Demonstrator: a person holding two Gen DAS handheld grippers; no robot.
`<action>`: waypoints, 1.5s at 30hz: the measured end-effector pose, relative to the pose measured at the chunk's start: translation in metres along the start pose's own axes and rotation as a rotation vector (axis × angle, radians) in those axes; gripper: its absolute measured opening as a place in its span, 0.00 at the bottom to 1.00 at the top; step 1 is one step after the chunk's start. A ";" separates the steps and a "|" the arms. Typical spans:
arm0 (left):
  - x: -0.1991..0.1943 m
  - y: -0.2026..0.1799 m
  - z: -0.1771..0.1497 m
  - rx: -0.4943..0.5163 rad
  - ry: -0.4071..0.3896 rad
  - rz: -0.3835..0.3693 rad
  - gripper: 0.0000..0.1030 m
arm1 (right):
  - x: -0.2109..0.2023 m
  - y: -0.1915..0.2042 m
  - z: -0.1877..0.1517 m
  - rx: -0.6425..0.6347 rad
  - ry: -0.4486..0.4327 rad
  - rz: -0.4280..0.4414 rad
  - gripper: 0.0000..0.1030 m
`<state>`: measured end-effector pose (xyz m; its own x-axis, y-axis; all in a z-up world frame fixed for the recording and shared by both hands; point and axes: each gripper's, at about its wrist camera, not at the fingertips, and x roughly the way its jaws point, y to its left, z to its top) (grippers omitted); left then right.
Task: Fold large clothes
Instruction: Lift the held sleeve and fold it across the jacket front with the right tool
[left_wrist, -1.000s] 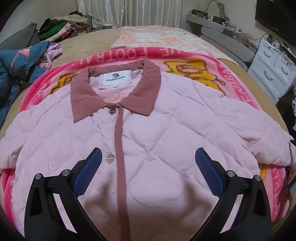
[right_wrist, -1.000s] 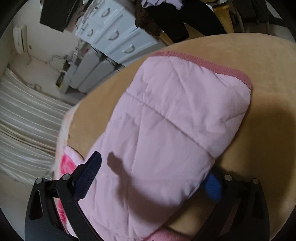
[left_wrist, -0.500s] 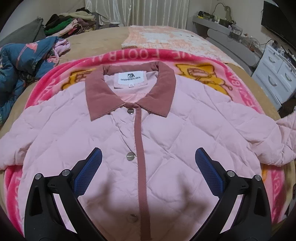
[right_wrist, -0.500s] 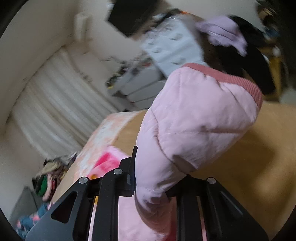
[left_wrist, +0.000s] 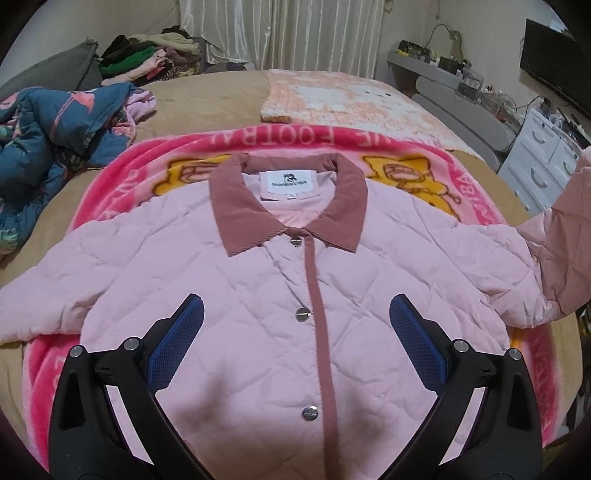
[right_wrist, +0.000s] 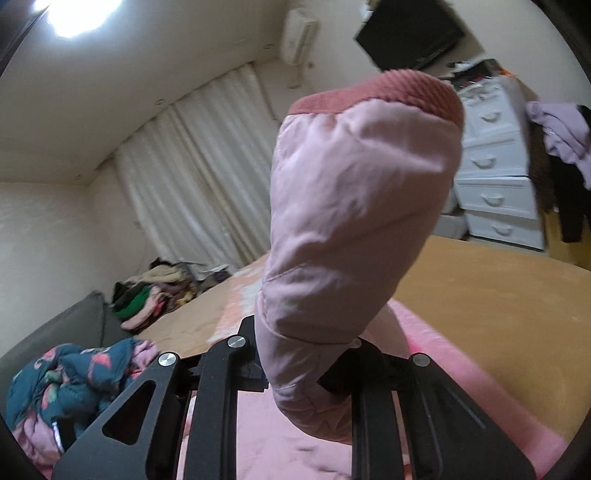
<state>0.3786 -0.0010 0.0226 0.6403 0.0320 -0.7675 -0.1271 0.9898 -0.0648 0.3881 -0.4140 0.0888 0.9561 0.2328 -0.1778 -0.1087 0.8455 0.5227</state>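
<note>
A: Since the earlier frame, item one: sleeve (right_wrist: 362, 221), formerly flat on the tan bed (right_wrist: 498, 295), now stands lifted through the centre of the right wrist view, its ribbed rose cuff (right_wrist: 388, 92) at upper centre. Right gripper (right_wrist: 306, 373), then spread wide either side of it, now clamped.

B: Entry for the garment?

A: Jacket (left_wrist: 258, 295): pale pink, diamond-quilted, dusty-rose corduroy collar (left_wrist: 236, 218), matching placket strip, three silver snaps, white neck label (left_wrist: 289, 182). Lies front-up, buttoned, collar toward the top of the frame, on a hot-pink cartoon blanket (left_wrist: 92, 206) spread over the bed.

B: What does each view hold alone?

A: Left wrist view: whole jacket front, label and snaps. At its right edge the raised sleeve shows only as a pink fold. Right wrist view: the cuff, white drawers (right_wrist: 495, 177) at right, curtains (right_wrist: 192, 184), ceiling lamp upper left. Both list the blue patterned bedding (left_wrist: 48, 125) and clothes pile (left_wrist: 147, 59).

B: Grippers against the garment?

A: Right gripper: jaws closed tight on the sleeve, fabric bulging above them at lower centre. Left gripper (left_wrist: 295, 325): jaws wide apart, holding nothing, blue pads (left_wrist: 177, 339) over the jacket's lower front, one each side of the placket; contact cannot be told.
</note>
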 end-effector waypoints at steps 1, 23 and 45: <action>-0.003 0.003 0.000 -0.001 0.000 -0.002 0.92 | -0.001 0.007 0.000 -0.006 0.002 0.011 0.17; -0.052 0.089 0.010 -0.078 -0.026 -0.019 0.92 | 0.009 0.146 -0.004 -0.135 0.103 0.186 0.17; -0.040 0.157 -0.017 -0.185 -0.004 -0.086 0.92 | 0.061 0.212 -0.104 -0.229 0.263 0.248 0.17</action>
<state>0.3199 0.1503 0.0321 0.6574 -0.0507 -0.7518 -0.2089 0.9464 -0.2464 0.3954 -0.1707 0.1024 0.7947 0.5321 -0.2921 -0.4127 0.8265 0.3828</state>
